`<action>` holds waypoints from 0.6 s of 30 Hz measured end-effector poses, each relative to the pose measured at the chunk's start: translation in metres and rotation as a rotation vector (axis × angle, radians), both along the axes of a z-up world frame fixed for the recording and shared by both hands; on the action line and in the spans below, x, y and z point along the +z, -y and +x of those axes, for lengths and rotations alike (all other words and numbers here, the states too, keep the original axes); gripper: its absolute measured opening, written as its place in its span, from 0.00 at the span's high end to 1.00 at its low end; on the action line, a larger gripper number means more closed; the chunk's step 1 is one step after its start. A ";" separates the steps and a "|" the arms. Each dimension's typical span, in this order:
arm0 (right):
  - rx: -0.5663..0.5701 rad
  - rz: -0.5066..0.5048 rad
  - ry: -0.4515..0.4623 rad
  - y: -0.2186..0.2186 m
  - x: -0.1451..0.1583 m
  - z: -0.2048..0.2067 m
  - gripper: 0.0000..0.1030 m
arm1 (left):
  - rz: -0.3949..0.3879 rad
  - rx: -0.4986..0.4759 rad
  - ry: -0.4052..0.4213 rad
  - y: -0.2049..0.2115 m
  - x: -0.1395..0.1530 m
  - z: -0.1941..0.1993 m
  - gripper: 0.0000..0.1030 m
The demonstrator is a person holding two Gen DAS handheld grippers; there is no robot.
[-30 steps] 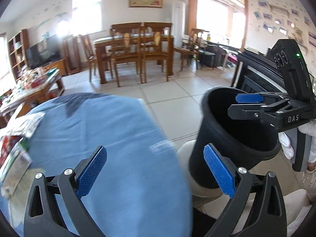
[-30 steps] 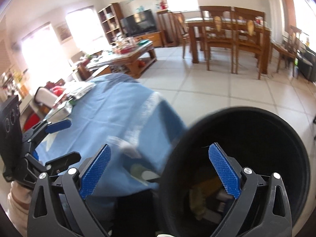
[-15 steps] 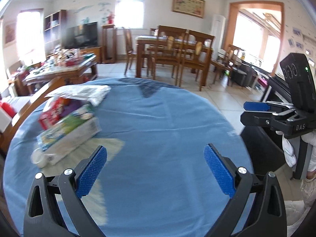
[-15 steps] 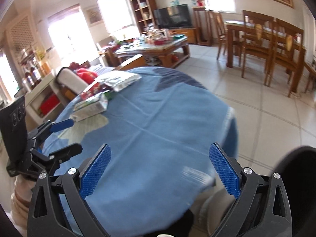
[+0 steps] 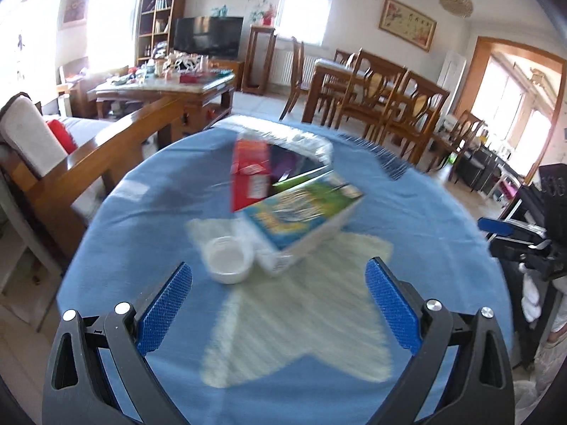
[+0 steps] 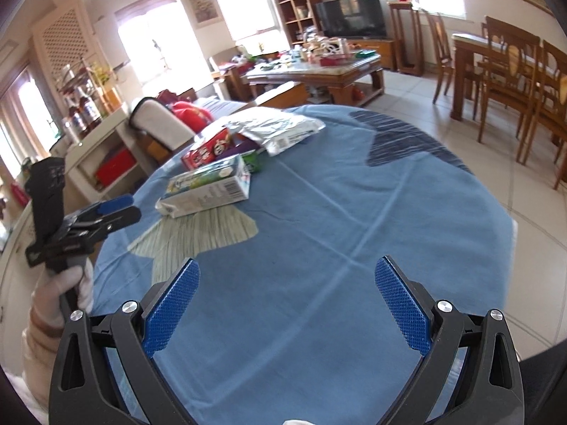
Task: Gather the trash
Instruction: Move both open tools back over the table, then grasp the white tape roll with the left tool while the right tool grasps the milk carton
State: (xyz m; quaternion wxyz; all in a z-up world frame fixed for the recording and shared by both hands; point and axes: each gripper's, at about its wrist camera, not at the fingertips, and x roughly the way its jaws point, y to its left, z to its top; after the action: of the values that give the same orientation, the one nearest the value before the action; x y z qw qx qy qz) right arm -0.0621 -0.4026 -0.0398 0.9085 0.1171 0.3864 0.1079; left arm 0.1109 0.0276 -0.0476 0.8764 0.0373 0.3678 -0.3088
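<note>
Trash lies in a pile on the round table with a blue cloth (image 5: 149, 212): a white and green carton (image 5: 304, 212), a red box (image 5: 250, 177), a silvery wrapper (image 5: 297, 140) and a small white cup (image 5: 228, 260). My left gripper (image 5: 280, 308) is open and empty, just short of the cup and carton. My right gripper (image 6: 287, 304) is open and empty over the bare cloth (image 6: 336, 212). The right wrist view also shows the carton (image 6: 209, 187), the red box (image 6: 207, 150), the wrapper (image 6: 276, 129) and the left gripper (image 6: 102, 212) at the left.
A wooden sofa arm (image 5: 88, 166) with cushions stands left of the table. A cluttered coffee table (image 5: 166, 85) and a dining set (image 5: 375, 88) are behind. The right gripper shows at the right edge of the left wrist view (image 5: 514, 237). A dark bin rim (image 6: 542, 386) sits bottom right.
Both grippers have swung left, away from the black bin and over the table. The trash pile has come to the centre of the left view, closer. Both stay open.
</note>
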 end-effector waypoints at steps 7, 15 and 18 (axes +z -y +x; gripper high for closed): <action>0.040 -0.003 -0.011 -0.018 -0.004 0.020 0.05 | 0.106 -0.062 -0.056 0.004 -0.013 0.028 0.23; 0.078 -0.009 -0.017 -0.031 -0.005 0.032 0.05 | 0.160 -0.120 -0.120 0.007 -0.031 0.047 0.44; 0.086 -0.014 -0.019 -0.036 -0.005 0.038 0.05 | 0.187 -0.124 -0.107 0.006 -0.031 0.050 0.49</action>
State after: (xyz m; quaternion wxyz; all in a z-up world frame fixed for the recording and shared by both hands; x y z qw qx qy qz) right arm -0.0243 -0.3670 -0.0444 0.9000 0.0951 0.4006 0.1432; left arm 0.1607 0.0218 -0.0788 0.8273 0.1250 0.4383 -0.3282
